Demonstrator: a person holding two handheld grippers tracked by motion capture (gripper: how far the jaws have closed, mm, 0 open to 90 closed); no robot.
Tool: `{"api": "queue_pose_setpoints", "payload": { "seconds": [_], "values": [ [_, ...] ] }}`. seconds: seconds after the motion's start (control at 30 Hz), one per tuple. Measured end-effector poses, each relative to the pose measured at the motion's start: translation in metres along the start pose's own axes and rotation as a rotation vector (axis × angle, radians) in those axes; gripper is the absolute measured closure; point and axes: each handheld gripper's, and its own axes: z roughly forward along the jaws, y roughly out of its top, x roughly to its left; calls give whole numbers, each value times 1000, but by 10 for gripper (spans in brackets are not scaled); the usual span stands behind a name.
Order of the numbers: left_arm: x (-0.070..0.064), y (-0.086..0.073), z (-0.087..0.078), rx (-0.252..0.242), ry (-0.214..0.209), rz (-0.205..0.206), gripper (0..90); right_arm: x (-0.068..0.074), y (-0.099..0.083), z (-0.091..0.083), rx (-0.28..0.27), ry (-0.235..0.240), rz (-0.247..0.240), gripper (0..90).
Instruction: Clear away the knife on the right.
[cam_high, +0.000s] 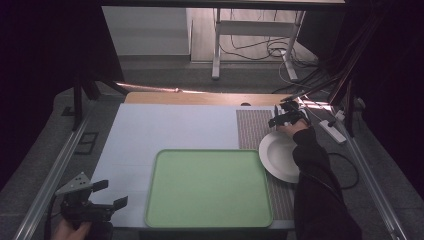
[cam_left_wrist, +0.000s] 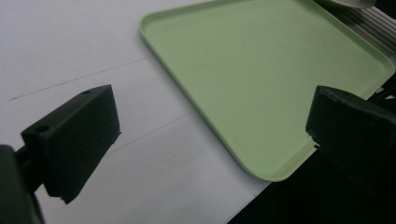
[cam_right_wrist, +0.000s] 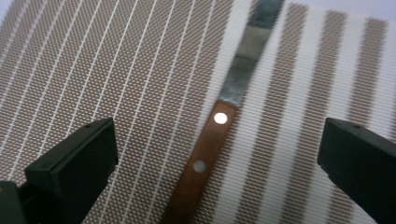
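Your right tongs (cam_right_wrist: 217, 154) hang spread over a knife (cam_right_wrist: 212, 140) with a riveted wooden handle and flat steel blade, lying on the woven striped mat (cam_right_wrist: 116, 70). Your left tongs (cam_left_wrist: 210, 135) gape beside the smooth green tray (cam_left_wrist: 261, 70).

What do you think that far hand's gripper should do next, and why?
Probably lower the right gripper straight down and close on the knife. Its jaws stand wide open, one on each side of the wooden riveted handle, which lies flat on the striped mat, not yet touched.
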Motion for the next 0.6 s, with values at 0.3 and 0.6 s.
{"api": "queue_pose_setpoints", "payload": {
  "seconds": [0.3, 0.6],
  "values": [
    [0, 0, 0, 1, -1, 0, 26, 1, -1, 4, 14, -23, -92, 508],
    [-1, 0, 0, 0, 3, 2, 26, -4, -4, -1, 15, -1, -148, 777]
  ]
}}
